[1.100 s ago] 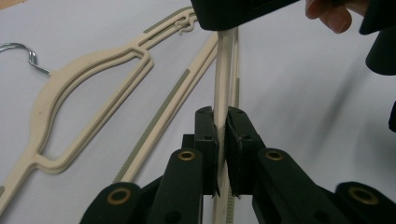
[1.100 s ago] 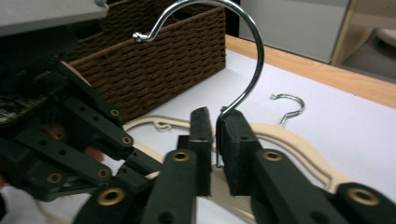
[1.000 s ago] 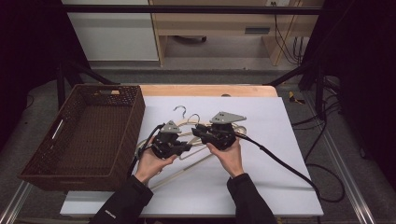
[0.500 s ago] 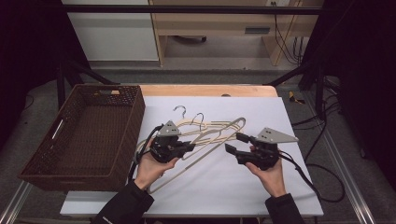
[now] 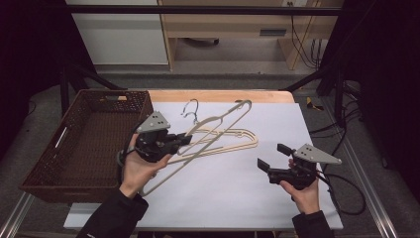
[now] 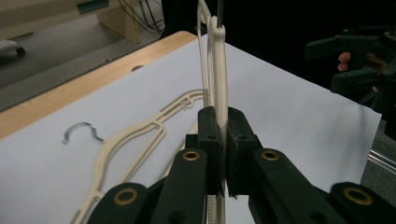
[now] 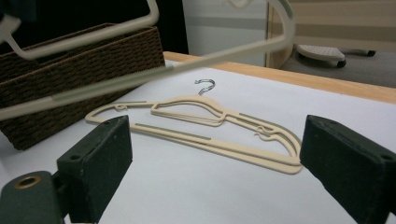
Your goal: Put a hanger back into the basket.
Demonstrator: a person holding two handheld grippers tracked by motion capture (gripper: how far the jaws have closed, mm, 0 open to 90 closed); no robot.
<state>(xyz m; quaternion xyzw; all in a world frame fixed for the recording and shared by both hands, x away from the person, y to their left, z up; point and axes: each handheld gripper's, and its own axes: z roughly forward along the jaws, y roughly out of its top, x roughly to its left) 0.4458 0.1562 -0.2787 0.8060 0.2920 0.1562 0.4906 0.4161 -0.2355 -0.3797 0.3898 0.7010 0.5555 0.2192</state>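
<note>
Overhead, white sheet (image 5: 233, 193) on wooden table (image 5: 223, 95).

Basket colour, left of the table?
Dark brown woven wicker basket; the high view shows it best.

Bright table, dark surround.
Overhead light falls evenly on the white sheet (image 5: 237, 183), with faint shadows and no glare; the room edges go black. In the right gripper view the near hanger (image 7: 140, 70) is blurred.
</note>
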